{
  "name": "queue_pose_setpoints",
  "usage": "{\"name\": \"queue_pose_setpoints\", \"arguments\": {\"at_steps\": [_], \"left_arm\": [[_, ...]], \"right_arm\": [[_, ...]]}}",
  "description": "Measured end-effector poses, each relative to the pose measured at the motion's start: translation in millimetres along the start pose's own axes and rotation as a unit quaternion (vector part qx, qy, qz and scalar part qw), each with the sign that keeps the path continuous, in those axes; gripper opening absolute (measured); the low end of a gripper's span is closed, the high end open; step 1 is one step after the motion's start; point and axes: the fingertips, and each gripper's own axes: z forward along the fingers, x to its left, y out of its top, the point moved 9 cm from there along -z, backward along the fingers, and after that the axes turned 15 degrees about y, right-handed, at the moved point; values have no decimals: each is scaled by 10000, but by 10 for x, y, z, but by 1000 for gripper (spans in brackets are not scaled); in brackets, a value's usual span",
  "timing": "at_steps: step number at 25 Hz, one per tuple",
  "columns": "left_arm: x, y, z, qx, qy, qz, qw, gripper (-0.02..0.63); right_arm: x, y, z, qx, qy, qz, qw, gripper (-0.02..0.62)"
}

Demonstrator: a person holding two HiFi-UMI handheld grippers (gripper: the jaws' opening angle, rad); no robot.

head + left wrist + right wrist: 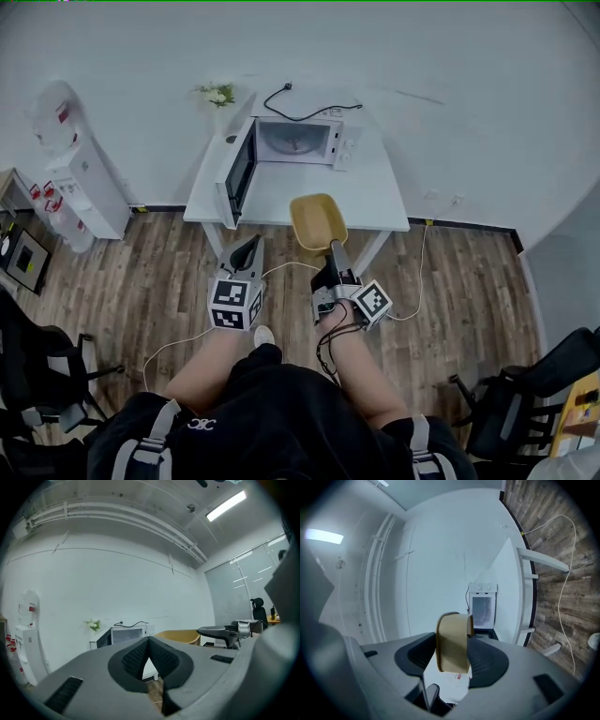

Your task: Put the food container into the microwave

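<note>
- Closest in, the person's bare forearms reach forward over the wood-plank floor (141, 281), a gripper in each hand.
- The left gripper (247, 247) hangs short of the table's front edge. In its own view the left gripper's (149, 643) dark pads meet at the tips with nothing caught between them.
- The right gripper (335, 251) is clamped down on the near rim of the food container (318, 222). In the right gripper view the right gripper (453, 659) has both pads pressed against the tan container (452, 641), which shows edge-on between them.
- The container is an empty tan tub, open side up. It sits at the front edge of the white table (375, 202), out in front of the microwave and not inside it. I can't tell whether it touches the tabletop.
- From the left gripper view the container (180, 636) shows just right of the microwave (124, 634), with the right gripper (220, 632) behind it.
- Further back on the table, the white microwave (295, 141) has its door (241, 169) swung wide open to the left, and the turntable is visible inside.
- A black cord (305, 105) snakes along the tabletop behind the oven.
- A small bunch of flowers (217, 93) stands at the table's far left corner, by the white wall.
- Off to the left against the wall is a water dispenser (80, 173).
- Black office chairs (42, 375) sit at both sides of the room.
</note>
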Motion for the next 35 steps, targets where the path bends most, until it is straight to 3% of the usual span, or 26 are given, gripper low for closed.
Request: {"name": "queue_pose_setpoints", "arguments": {"at_steps": [7, 19, 27, 35], "left_arm": [[328, 40, 994, 175, -97, -94, 9998, 0], [605, 23, 2601, 313, -608, -55, 9976, 0], [543, -167, 3050, 632, -393, -108, 9972, 0], [537, -85, 3428, 716, 39, -195, 9972, 2]], "right_arm": [[-499, 114, 861, -31, -114, 165, 9998, 215], [-1344, 492, 2092, -365, -286, -3, 9989, 215], [-1750, 825, 2434, -265, -413, 130, 9987, 215], [-2270, 1247, 3027, -154, -316, 243, 9991, 215]]}}
